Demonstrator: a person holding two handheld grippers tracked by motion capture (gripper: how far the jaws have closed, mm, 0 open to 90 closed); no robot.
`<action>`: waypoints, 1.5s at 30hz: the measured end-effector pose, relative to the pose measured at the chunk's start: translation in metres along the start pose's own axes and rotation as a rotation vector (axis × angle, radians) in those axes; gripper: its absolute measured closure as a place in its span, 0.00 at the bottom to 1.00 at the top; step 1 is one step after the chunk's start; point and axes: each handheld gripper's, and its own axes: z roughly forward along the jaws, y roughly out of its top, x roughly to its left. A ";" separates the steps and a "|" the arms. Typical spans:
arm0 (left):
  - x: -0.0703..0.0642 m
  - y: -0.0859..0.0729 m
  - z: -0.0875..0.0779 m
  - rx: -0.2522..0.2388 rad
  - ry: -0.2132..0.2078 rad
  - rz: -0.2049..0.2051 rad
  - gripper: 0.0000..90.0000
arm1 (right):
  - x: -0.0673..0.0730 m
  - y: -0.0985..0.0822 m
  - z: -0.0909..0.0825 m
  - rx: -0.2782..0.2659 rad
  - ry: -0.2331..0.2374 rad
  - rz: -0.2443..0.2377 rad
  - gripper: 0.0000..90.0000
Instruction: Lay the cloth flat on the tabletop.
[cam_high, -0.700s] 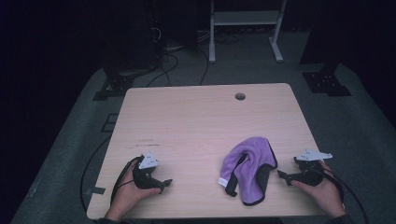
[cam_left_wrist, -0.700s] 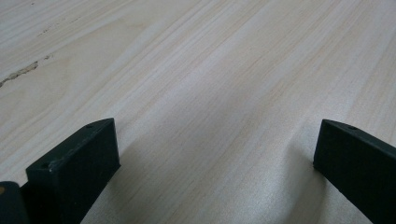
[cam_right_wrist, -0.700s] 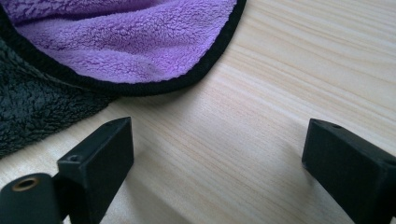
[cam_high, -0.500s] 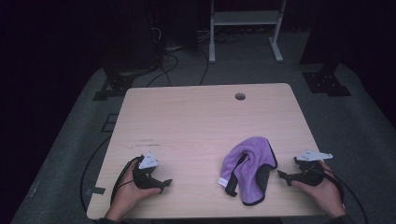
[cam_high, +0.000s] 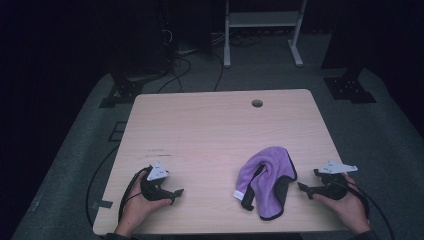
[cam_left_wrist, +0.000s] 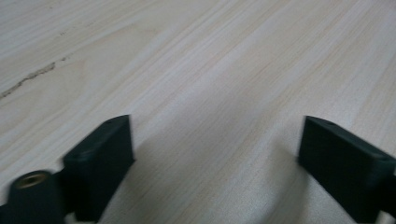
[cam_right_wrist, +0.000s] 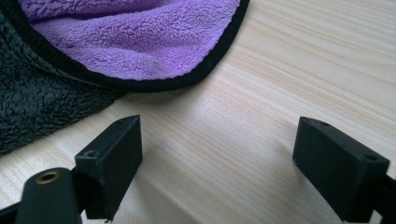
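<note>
— Purple fleece, black-edged: cloth (cam_high: 267, 180), lay crumpled on the near right part of the table (cam_high: 210, 130). Showed a dark underside where folded over, plus a small white tag at the near left corner.

— Seen closer anywhere?

— Yes, from the right gripper view: cloth (cam_right_wrist: 135, 42) filled the upper left, purple pile over a black fold, black hem curving across bare wood. Lay apart from both jaws, nothing between them.

— And the right gripper?

— Right gripper (cam_high: 303, 187) sat just right of the cloth, close beside it, pointed at it, held in the right hand (cam_high: 345, 202) at the near right edge. Jaws spread wide, released, gripping nothing. Whether the tips touched the fleece, could not tell from the high view.

— Left side?

— Left gripper (cam_high: 176, 192) rested well apart from the cloth, over the near left part of the table, in the left hand (cam_high: 137, 205). Pointed right, toward the cloth. From its own view, jaws stood apart over plain pale wood grain, empty; faint dark scuff line at the upper left.

— Anything farther out?

— Round hole (cam_high: 257, 103) near the far edge of the table. Cables trailed from both grippers off the near edge. Grey floor all round, white frame legs (cam_high: 262, 30) beyond the far side, dark stands to either side.
</note>
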 end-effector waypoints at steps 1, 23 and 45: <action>0.001 0.001 0.000 0.001 -0.004 -0.013 0.16 | 0.000 0.000 0.000 0.000 0.000 0.000 0.16; -0.026 0.062 0.018 -0.113 -0.158 0.096 0.51 | -0.001 0.001 0.001 0.001 0.001 -0.002 0.17; -0.063 0.114 0.072 -0.154 -0.307 0.154 0.59 | -0.001 0.001 0.001 0.000 0.003 -0.003 0.17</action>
